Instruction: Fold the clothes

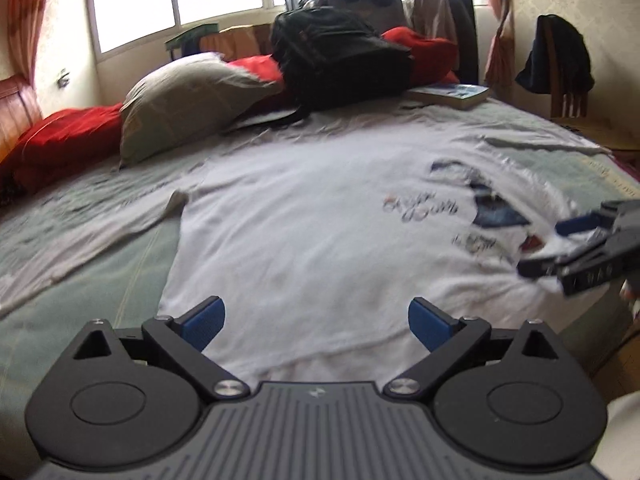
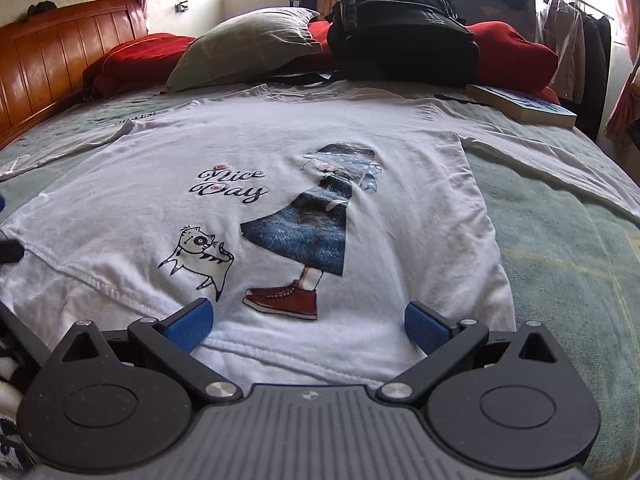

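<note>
A white T-shirt (image 1: 300,220) (image 2: 120,200) lies spread flat on the bed, print side up, showing "Nice Day", a cat and a figure in a blue skirt with a red sneaker. My left gripper (image 1: 316,320) is open over the shirt's near hem, with nothing between its blue pads (image 1: 204,322). My right gripper (image 2: 308,328) is also open just above the hem below the red sneaker, its jaws empty. In the left wrist view the right gripper (image 1: 556,246) comes in from the right edge over the printed area, blurred.
The bed has a pale green sheet (image 2: 560,260). At its far side lie a black backpack (image 2: 400,28), a grey pillow (image 2: 248,44), red bedding (image 1: 60,136) and a book (image 2: 524,106). A wooden headboard (image 2: 60,52) is on the left. A chair with dark clothing (image 1: 560,60) stands on the right.
</note>
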`<state>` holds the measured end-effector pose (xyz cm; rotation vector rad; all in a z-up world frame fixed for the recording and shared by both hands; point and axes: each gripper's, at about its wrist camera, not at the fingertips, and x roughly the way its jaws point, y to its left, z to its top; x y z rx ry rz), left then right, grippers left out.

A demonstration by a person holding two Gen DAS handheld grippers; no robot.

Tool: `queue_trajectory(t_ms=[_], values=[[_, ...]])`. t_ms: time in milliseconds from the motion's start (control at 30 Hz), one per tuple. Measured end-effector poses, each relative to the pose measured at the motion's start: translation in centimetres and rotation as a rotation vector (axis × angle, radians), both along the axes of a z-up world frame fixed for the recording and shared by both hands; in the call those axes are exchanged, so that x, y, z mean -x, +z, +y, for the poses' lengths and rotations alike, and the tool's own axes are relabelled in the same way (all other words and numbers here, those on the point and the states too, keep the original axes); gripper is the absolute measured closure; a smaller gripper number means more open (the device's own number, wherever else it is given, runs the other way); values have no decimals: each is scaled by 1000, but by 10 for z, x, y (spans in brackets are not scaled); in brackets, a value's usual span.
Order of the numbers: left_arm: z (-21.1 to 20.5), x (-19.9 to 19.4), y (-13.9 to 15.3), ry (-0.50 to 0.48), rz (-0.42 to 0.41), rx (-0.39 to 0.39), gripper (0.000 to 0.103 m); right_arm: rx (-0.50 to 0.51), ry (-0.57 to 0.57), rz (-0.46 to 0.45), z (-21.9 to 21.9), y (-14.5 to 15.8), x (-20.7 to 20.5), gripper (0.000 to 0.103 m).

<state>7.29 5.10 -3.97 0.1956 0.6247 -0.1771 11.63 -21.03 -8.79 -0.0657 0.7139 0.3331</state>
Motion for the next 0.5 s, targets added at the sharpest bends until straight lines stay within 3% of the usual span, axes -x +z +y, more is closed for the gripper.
queue_trajectory(t_ms=[133, 200, 300, 367, 500], values=[[-20, -36, -11, -30, 31, -18, 5, 5, 0, 8, 0, 1, -1, 0], [-27, -47, -22, 10, 69, 4, 5, 6, -1, 11, 1, 1, 0, 0], [-34, -44, -42, 29, 113, 41, 5, 0, -4, 11, 0, 1, 1, 0], [-36, -33, -50, 54, 88, 45, 4, 0, 0, 9, -1, 1, 2, 0], [-34, -21, -42, 91, 80, 55, 4, -14, 23, 24, -7, 4, 5, 0]])
